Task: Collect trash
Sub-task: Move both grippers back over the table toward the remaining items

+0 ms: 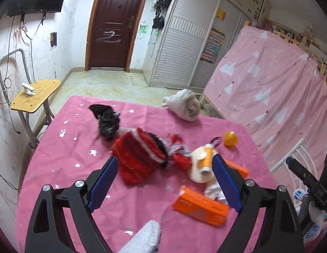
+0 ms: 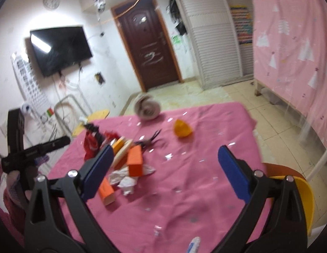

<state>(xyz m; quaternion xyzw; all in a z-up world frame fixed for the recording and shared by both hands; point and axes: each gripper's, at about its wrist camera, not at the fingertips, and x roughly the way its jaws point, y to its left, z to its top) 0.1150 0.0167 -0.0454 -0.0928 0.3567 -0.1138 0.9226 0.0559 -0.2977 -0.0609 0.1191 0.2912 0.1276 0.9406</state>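
Observation:
Trash lies scattered on a table under a pink cloth [image 1: 68, 158]. My left gripper [image 1: 165, 158] hovers open above a red knitted piece [image 1: 138, 158], nothing between its fingers. Around it lie a black plastic bag [image 1: 106, 122], a red wrapper [image 1: 180, 154], a cream roll with an orange tube [image 1: 202, 162], an orange box [image 1: 200, 207] and crumpled paper [image 1: 214, 191]. My right gripper [image 2: 166, 148] is open and empty over the cloth, right of an upright orange box [image 2: 135, 161], a second box [image 2: 106, 191] and the paper [image 2: 126, 181]. A yellow shell [image 2: 182, 128] sits farther back.
A rolled pale cloth [image 1: 184, 105] rests at the table's far edge. A wooden chair [image 1: 36, 93] stands to the left and a bed with a pink curtain [image 1: 279, 84] to the right. A yellow curved seat [image 2: 300, 198] is at the table's near right corner. Beyond are tiled floor and a door.

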